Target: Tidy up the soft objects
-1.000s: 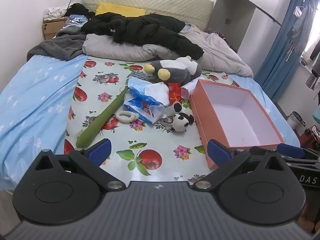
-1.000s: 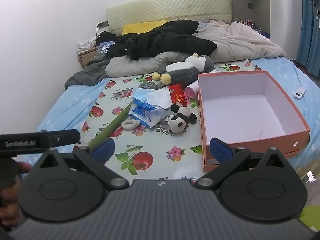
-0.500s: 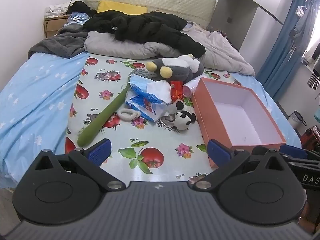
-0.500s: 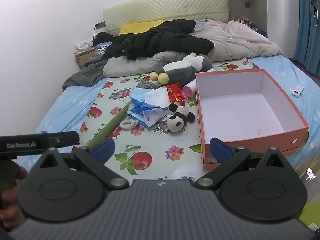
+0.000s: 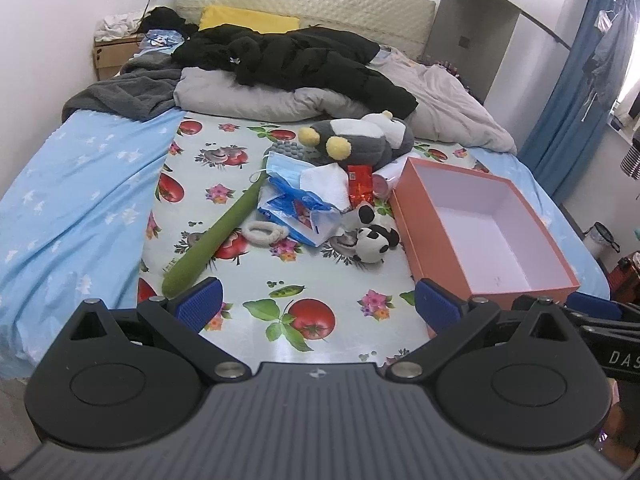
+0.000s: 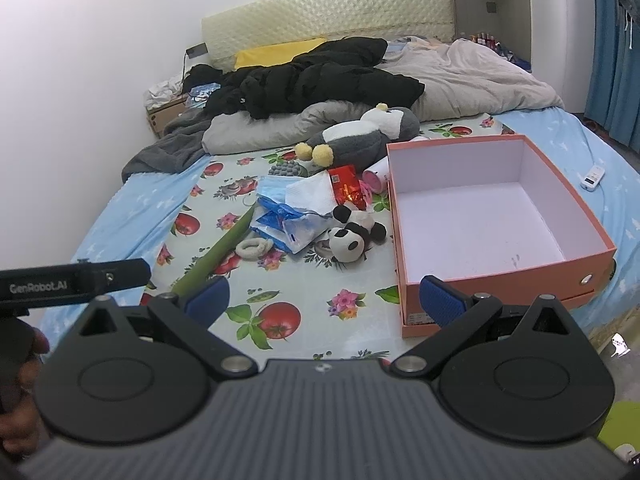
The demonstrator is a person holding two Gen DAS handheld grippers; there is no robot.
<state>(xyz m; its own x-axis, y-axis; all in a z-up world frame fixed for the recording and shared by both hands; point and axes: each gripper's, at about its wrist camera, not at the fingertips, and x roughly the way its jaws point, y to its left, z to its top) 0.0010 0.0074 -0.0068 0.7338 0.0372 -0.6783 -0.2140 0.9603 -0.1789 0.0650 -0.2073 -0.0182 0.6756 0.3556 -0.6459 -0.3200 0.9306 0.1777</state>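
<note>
An open orange box [image 5: 496, 276] [image 6: 496, 276] with a white, empty inside sits on the right of the bed. Left of it lie a small panda plush [image 5: 370, 236] [image 6: 352, 236], a big grey penguin plush [image 5: 360, 140] [image 6: 360, 136], a long green plush [image 5: 216, 236] [image 6: 216, 254], a white fabric ring [image 5: 264, 233] [image 6: 253, 247], a blue face mask [image 5: 286, 168] [image 6: 274, 186] and blue plastic bags [image 5: 296, 212] [image 6: 288, 224]. My left gripper [image 5: 318, 306] and right gripper [image 6: 324, 300] are both open and empty, held above the bed's near edge, well short of the pile.
The flowered cloth [image 5: 240, 148] covers the bed's middle. Grey bedding and a black jacket [image 5: 296, 60] pile at the head end. A red packet [image 5: 359, 184] and pink tube [image 6: 376, 172] lie in the pile. A white remote [image 6: 593, 176] lies right of the box.
Both grippers have drawn back and risen a little, so the bed looks slightly farther away. Nothing on the bed has moved.
</note>
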